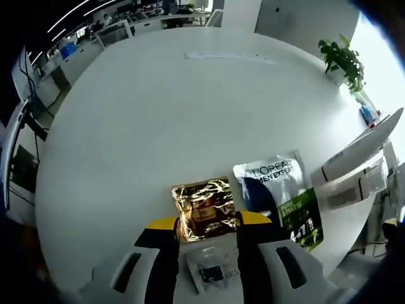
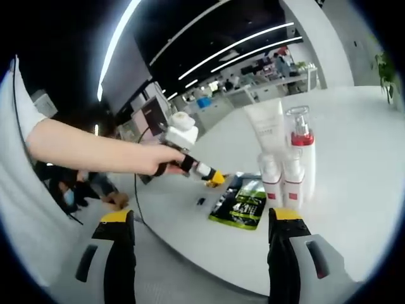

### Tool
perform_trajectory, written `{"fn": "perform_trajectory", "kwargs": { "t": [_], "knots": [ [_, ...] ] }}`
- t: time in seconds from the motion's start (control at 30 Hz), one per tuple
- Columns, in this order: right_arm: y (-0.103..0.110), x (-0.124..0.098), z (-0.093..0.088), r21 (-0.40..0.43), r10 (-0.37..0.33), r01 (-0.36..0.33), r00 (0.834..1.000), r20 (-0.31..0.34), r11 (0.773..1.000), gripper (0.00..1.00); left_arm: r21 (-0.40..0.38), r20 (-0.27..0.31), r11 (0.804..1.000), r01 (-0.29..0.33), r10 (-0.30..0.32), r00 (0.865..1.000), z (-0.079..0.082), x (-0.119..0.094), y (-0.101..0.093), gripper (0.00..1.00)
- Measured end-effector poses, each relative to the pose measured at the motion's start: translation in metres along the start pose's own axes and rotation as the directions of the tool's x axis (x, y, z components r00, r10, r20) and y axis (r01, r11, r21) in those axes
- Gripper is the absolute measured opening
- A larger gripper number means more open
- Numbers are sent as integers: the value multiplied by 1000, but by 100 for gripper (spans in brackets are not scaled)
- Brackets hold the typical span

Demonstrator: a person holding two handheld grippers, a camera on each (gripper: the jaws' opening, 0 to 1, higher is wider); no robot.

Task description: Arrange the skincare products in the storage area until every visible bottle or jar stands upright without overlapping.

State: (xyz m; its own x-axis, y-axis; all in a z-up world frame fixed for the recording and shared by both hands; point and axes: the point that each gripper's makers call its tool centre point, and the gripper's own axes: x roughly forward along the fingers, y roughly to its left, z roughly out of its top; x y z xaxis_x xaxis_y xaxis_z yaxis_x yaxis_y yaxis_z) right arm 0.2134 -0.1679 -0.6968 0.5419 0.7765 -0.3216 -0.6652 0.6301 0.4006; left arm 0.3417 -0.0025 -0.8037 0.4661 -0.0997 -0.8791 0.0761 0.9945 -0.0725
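Note:
A crinkled gold foil sachet (image 1: 204, 208) lies on the white table (image 1: 158, 114). My left gripper (image 1: 209, 221) stands over the table and is closed in on the sachet's two sides. A L'Oreal Men Expert sachet (image 1: 281, 196) lies flat just to its right, and a small white packet (image 1: 212, 271) shows lower down between the jaws. In the right gripper view, a white tube (image 2: 266, 126), a pump bottle with a red collar (image 2: 301, 149) and two small red-banded bottles (image 2: 281, 183) stand upright in a cluster. My right gripper (image 2: 201, 215) is open, short of the table edge. The left gripper (image 2: 190, 161) hovers by the L'Oreal sachet (image 2: 243, 202).
A potted plant (image 1: 345, 60) stands at the table's far right edge. A white chair (image 1: 354, 166) is pushed up at the right. A person's arm (image 2: 95, 152) reaches in from the left. A small dark item (image 2: 200, 201) lies near the table edge. Office desks fill the background.

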Motion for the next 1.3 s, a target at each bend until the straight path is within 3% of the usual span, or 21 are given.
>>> {"fn": "perform_trajectory", "kwargs": {
  "t": [0.27,1.0,1.3],
  "knots": [
    [5,1,-1,-1,31,-31,999,-7,1000,87,-35,10,999,-21,21,1000,0,1,5,35],
    [8,1,-3,2,46,-46,999,-16,999,87,-29,14,1000,-7,8,1000,3,5,4,39],
    [7,1,-4,-3,35,-35,999,-21,999,87,-22,57,1000,1,0,998,6,-9,14,43]
  ]
}}
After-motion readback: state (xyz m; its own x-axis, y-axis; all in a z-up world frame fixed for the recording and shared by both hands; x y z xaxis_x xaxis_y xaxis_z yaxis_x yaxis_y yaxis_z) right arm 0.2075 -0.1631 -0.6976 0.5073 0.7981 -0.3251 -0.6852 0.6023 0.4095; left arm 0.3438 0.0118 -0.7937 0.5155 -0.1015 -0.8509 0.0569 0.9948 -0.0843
